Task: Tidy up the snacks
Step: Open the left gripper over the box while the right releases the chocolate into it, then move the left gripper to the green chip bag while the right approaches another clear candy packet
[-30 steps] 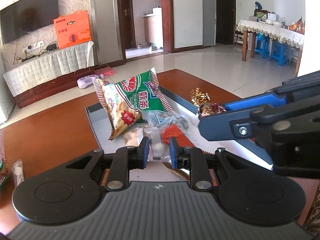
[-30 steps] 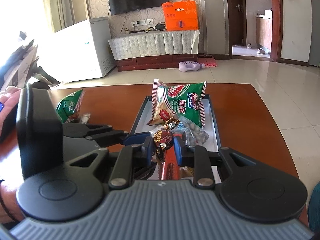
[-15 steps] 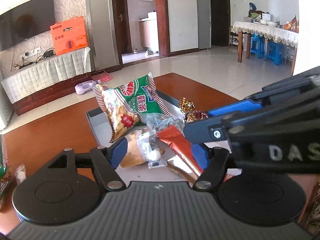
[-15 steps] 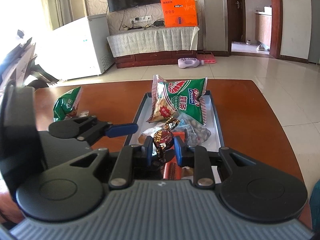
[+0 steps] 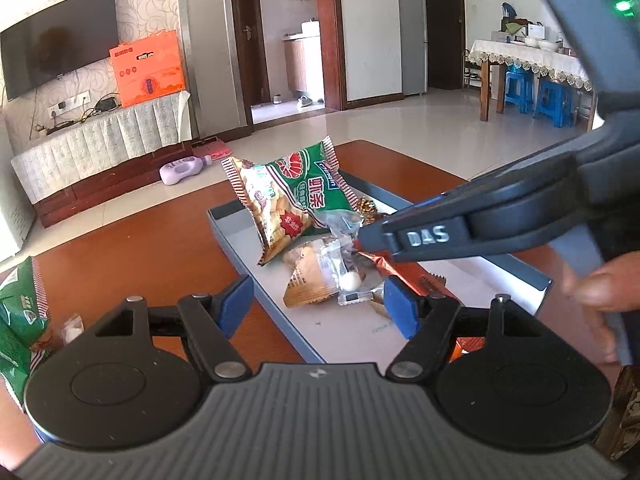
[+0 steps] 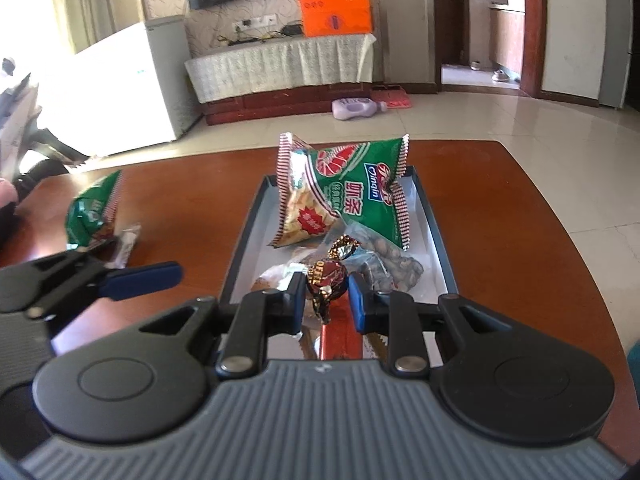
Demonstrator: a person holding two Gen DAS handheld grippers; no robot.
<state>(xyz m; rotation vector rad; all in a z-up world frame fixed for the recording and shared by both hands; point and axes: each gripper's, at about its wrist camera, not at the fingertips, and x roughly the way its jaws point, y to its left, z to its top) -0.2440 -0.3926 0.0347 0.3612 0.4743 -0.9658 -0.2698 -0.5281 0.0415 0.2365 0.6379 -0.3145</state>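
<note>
A dark-rimmed grey tray [image 5: 224, 236] [image 6: 244, 248] on the brown table holds a green shrimp-chip bag [image 5: 296, 200] [image 6: 352, 196], a clear-wrapped snack with a white ball [image 5: 324, 276], a red wrapper [image 5: 404, 276] and a bag of nuts [image 6: 392, 260]. My left gripper [image 5: 318, 306] is open and empty just above the tray's near part. My right gripper [image 6: 325, 298] is shut on a brown foil candy [image 6: 326, 276] and holds it over the tray; it crosses the left wrist view from the right [image 5: 440, 236].
A second green snack bag [image 5: 20, 312] [image 6: 94, 212] and a small clear packet [image 5: 72, 326] [image 6: 128, 240] lie on the table left of the tray. The table edge lies beyond the tray, with tiled floor, a TV cabinet [image 6: 280, 68] and a fridge behind.
My left gripper opened, released the clear-wrapped snack into the tray and drew back. My right gripper kept the candy and shifted slightly over the tray.
</note>
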